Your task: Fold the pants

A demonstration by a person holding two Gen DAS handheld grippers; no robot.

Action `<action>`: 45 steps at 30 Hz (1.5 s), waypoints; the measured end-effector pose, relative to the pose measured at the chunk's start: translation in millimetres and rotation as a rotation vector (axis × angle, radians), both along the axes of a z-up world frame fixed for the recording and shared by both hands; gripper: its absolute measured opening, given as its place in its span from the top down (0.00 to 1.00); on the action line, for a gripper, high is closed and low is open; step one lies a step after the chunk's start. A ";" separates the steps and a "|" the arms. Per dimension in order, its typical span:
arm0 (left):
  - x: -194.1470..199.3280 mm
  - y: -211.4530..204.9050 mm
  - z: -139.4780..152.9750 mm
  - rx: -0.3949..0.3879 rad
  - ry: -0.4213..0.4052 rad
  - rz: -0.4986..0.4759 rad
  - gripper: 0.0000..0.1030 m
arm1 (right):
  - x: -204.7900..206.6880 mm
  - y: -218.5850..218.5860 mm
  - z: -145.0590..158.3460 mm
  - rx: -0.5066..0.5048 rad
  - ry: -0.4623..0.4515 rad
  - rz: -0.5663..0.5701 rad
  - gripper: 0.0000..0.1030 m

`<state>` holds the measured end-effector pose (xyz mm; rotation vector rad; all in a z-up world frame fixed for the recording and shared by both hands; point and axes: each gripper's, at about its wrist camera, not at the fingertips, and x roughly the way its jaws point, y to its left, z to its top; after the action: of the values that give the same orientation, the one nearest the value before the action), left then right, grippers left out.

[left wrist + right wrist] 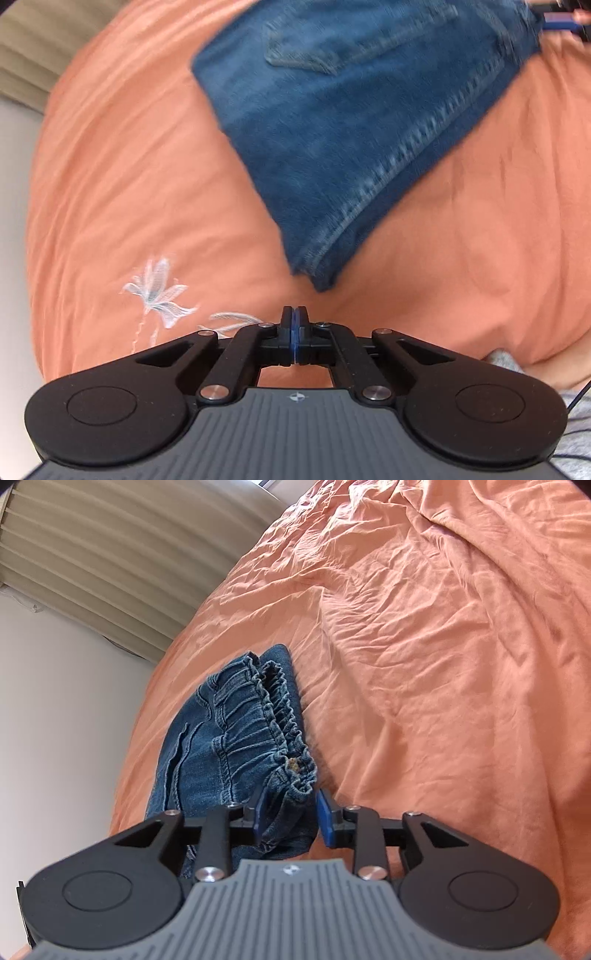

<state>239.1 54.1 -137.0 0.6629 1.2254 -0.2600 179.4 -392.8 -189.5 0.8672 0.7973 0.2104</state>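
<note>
Folded blue denim pants (pixel 343 122) lie on an orange bedsheet (pixel 147 192). In the left wrist view my left gripper (pixel 295 325) is shut and empty, just short of the folded corner nearest me. In the right wrist view the elastic waistband end of the pants (pixel 258 731) lies ahead. My right gripper (pixel 291 816) is open, its blue pads (pixel 325 821) set on either side of the waistband corner without closing on it. The right gripper also shows at the top right of the left wrist view (pixel 561 18).
The wrinkled orange sheet (pixel 443 646) spreads to the right and far side. A white embroidered flower (pixel 159 291) is on the sheet near my left gripper. A beige curtain (pixel 110 554) and white wall (pixel 66 720) stand beyond the bed's left edge.
</note>
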 end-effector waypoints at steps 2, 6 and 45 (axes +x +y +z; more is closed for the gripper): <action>7.6 10.6 19.3 -0.095 -0.026 0.045 0.88 | -4.3 -5.2 3.0 0.023 -0.023 -0.016 0.50; 28.4 22.5 42.2 -0.261 -0.055 0.162 0.73 | -0.2 -13.2 -3.0 0.106 -0.016 -0.019 0.43; 157.1 83.6 -44.3 -1.044 0.032 0.529 0.54 | 141.4 0.7 -46.2 0.251 0.154 0.237 0.56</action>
<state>396.1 137.7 -181.3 -0.5625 1.0660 -0.4107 320.8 -392.1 -235.7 1.0326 1.0331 0.4643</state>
